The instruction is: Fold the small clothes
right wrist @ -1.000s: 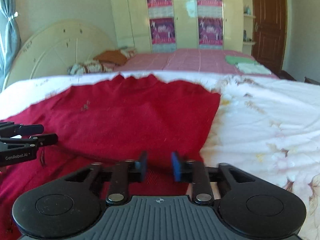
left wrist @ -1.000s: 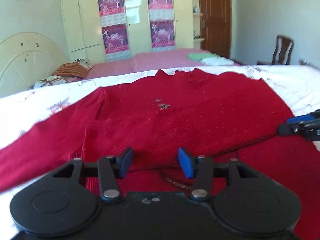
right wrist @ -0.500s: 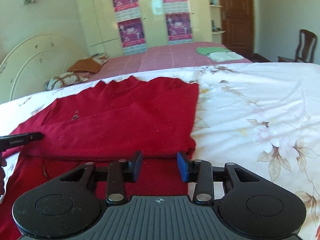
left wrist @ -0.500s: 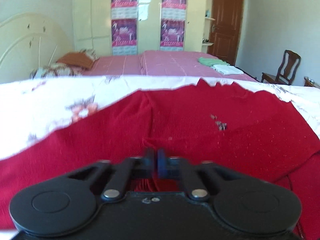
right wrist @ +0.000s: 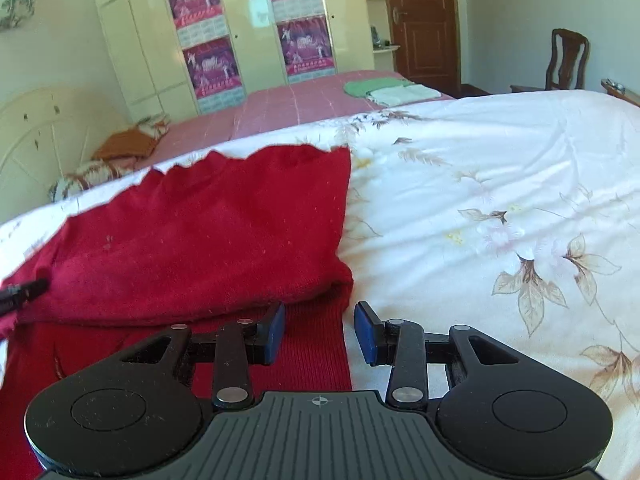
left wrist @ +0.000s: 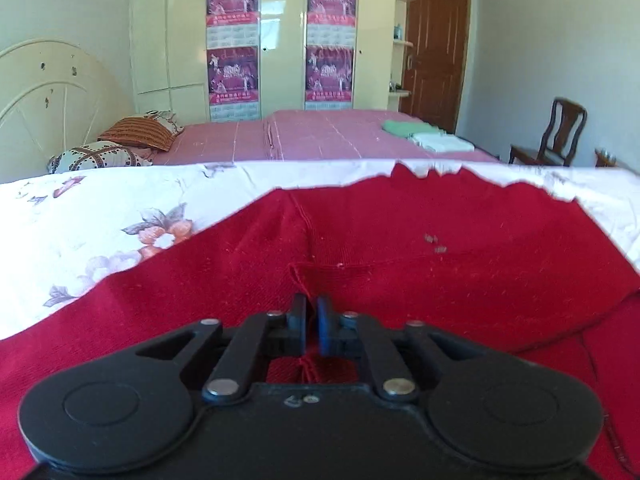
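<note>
A red knit sweater [left wrist: 420,240] lies spread on the floral bedsheet [left wrist: 100,220], its lower part folded up over the body. My left gripper [left wrist: 311,322] is shut on a pinch of the sweater's fabric near the left sleeve seam. In the right wrist view the sweater [right wrist: 208,224] fills the left half. My right gripper [right wrist: 319,334] is open and straddles the sweater's right edge, just below the folded corner. The left gripper's tip [right wrist: 24,290] shows at the far left there.
The white floral sheet [right wrist: 500,200] stretches to the right of the sweater. A second bed with a pink cover [left wrist: 320,136], pillows [left wrist: 136,136] and folded linens [left wrist: 428,136] stands behind. A wooden chair [left wrist: 560,132] is at the far right.
My left gripper shut on the sweater's fabric and shifted left toward the sleeve. My right gripper opened wider and moved right to the sweater's right edge.
</note>
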The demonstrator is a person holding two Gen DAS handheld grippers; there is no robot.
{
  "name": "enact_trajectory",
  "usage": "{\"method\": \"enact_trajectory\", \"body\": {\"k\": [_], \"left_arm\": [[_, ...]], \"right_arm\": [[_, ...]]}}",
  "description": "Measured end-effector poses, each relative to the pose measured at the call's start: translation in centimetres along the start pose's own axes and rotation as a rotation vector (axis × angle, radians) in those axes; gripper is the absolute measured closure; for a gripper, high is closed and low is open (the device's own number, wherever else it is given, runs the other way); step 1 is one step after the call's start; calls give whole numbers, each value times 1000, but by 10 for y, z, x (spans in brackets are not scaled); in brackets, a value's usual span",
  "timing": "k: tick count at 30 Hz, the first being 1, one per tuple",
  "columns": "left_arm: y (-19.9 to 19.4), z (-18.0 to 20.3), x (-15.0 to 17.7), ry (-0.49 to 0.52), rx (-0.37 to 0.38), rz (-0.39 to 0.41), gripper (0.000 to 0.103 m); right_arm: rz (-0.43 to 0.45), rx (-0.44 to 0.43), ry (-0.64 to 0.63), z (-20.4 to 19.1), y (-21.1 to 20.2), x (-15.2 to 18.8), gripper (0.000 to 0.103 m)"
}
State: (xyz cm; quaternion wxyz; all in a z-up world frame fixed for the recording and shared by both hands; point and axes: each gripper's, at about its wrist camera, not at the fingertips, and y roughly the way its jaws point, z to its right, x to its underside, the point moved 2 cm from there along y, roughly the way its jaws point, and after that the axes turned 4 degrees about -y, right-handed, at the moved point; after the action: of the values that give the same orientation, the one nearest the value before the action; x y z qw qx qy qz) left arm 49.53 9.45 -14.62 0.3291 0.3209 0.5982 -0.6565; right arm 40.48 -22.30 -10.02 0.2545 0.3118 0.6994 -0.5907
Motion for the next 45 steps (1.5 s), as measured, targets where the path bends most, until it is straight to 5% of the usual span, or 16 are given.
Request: {"method": "enact_trajectory", "body": {"k": [4, 6, 8, 14, 18, 26, 34, 39, 42, 45], "left_arm": [[3, -4, 5, 5, 2, -26, 79], [3, -1, 6, 42, -5, -29, 79], [2, 4, 5, 74, -30, -43, 79], [-9, 3, 12, 116, -129, -46, 65], [-43, -34, 21, 43, -204, -22, 59], [-154, -164, 83, -398, -286, 4, 62], [-180, -270, 123, -1005, -115, 168, 68], [-173, -298, 142, -1226, -115, 265, 96], [-166, -302, 145, -1263, -117, 271, 94], [-165, -277, 119, -1078, -226, 226, 99]], "right_arm": [[79, -33, 8, -3, -9, -8, 65], [29, -21, -28, -8, 5, -10, 65], [-45, 81, -121, -12, 23, -7, 65], [-66, 162, -180, -21, 18, -11, 64], [-83, 210, -182, -15, 13, -11, 57], [-2, 106, -106, -10, -22, -9, 56], [-36, -16, -17, -48, -16, -4, 56], [-38, -61, -23, -72, -11, -12, 56], [-30, -70, -37, -77, -11, -17, 56], [-48, -72, -34, -76, -6, -17, 56]]}}
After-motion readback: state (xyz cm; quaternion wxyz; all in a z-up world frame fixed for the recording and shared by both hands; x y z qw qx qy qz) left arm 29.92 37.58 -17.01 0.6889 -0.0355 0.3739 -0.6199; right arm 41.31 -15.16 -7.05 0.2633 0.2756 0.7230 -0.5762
